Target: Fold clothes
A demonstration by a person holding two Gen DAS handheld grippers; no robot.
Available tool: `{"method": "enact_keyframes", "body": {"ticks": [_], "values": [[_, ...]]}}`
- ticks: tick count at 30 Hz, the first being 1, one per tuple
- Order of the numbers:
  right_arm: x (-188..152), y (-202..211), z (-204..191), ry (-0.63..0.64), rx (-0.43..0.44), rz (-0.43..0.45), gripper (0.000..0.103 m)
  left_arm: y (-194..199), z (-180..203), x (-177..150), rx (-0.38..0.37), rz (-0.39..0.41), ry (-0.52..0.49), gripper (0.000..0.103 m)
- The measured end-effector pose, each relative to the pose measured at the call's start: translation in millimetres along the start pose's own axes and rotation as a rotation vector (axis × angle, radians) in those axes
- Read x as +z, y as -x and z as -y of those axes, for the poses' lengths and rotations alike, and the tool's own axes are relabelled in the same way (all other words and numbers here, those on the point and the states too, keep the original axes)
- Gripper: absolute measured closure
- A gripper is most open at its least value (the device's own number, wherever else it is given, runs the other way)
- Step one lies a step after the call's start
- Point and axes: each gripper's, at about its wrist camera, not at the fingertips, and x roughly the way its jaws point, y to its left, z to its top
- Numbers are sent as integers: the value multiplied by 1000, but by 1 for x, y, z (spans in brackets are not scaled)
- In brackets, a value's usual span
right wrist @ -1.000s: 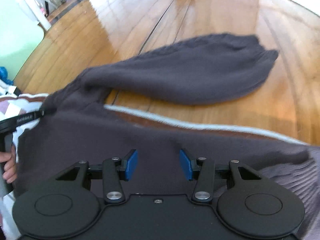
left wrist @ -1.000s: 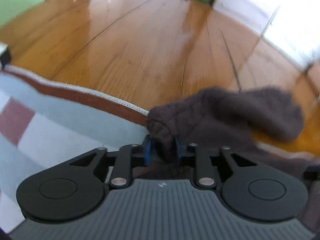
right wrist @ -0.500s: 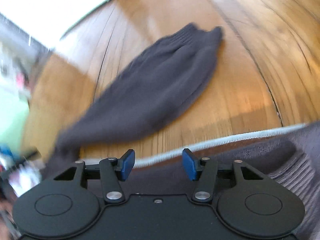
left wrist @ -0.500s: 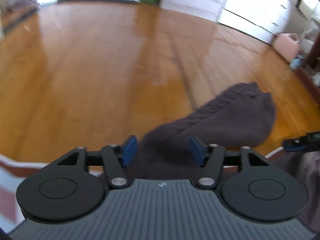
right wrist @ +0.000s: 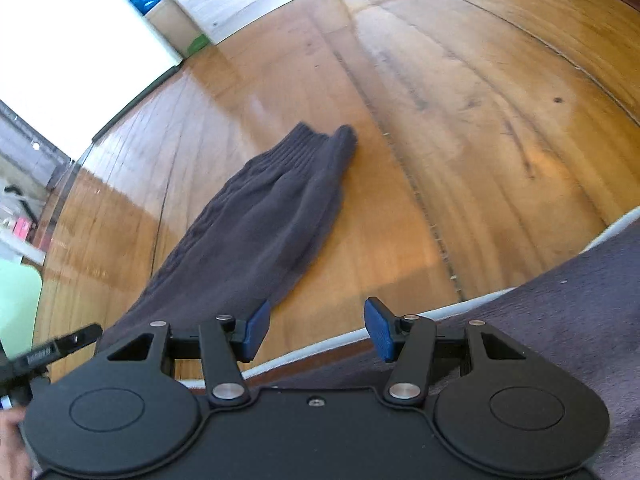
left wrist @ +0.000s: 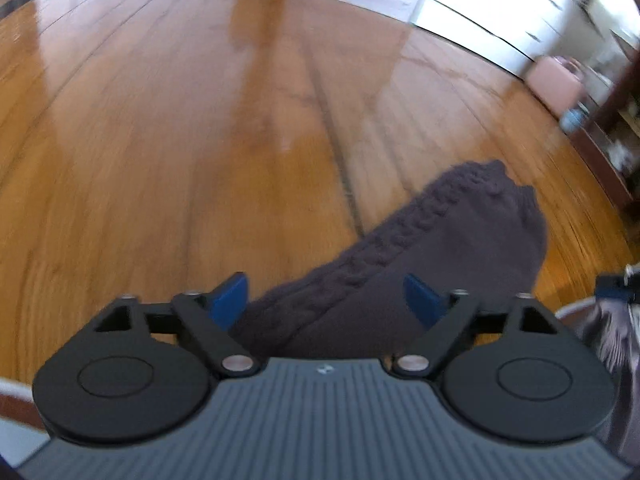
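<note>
A dark grey knitted sweater lies partly on a mat, and its sleeve [left wrist: 432, 256] stretches out over the wooden floor [left wrist: 160, 140]. My left gripper [left wrist: 328, 300] is open and hovers over the near end of the sleeve, which lies under the gap between the jaws. In the right wrist view the sleeve [right wrist: 260, 220] runs away to the ribbed cuff, and the sweater body [right wrist: 560, 320] fills the lower right. My right gripper [right wrist: 316, 330] is open and empty above the mat's edge. The left gripper's tip [right wrist: 52, 354] shows at the left edge.
The mat has a white-piped border [right wrist: 460, 308]. A pink box [left wrist: 556, 80] and dark shelving [left wrist: 612, 120] stand at the far right. A cardboard box [right wrist: 176, 28] stands by the far wall, and a pale green object [right wrist: 16, 312] sits at the left.
My left gripper let go of the sleeve and opened wide, and now looks along it. My right gripper stayed open and swung to look down the sleeve, which now lies straighter on the floor.
</note>
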Motion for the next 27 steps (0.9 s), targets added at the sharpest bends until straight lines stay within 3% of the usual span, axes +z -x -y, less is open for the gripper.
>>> {"method": "enact_keyframes", "body": {"ticks": [2,3,4,5,6,9,12,14,16,17,20,22,25,27], "values": [[0,1,1,7,-11,-2,45,-6,5,0,5,-32,-18,15],[-1,1,2,12,-20,-6,45,-7,8,-3,13,-24,-39,34],[-3,1,2,17,-30,-9,45,-6,11,-5,41,-15,-63,59],[-4,0,3,19,-38,-12,45,-6,15,-5,87,-12,-69,101],[-6,-1,4,17,-41,-13,45,-2,18,-6,148,5,-54,100],[-13,-8,0,22,-38,-52,45,33,32,-12,171,114,-46,101],[-22,-11,-15,93,-38,-73,45,99,53,-42,69,250,-19,103],[-31,-7,-30,136,4,-51,45,148,72,-82,-14,317,3,103],[-37,-1,-40,101,84,-30,45,174,84,-124,-39,292,24,103],[-40,2,-46,86,126,-25,45,176,85,-142,-24,236,43,103],[-52,3,-73,151,208,-55,45,162,65,-184,82,37,180,103],[-65,-2,-96,242,207,-88,45,160,51,-196,178,1,206,103],[-80,-13,-131,369,172,-116,45,180,47,-179,271,126,111,102],[-85,-22,-155,442,137,-113,45,189,39,-173,237,210,116,101]]}}
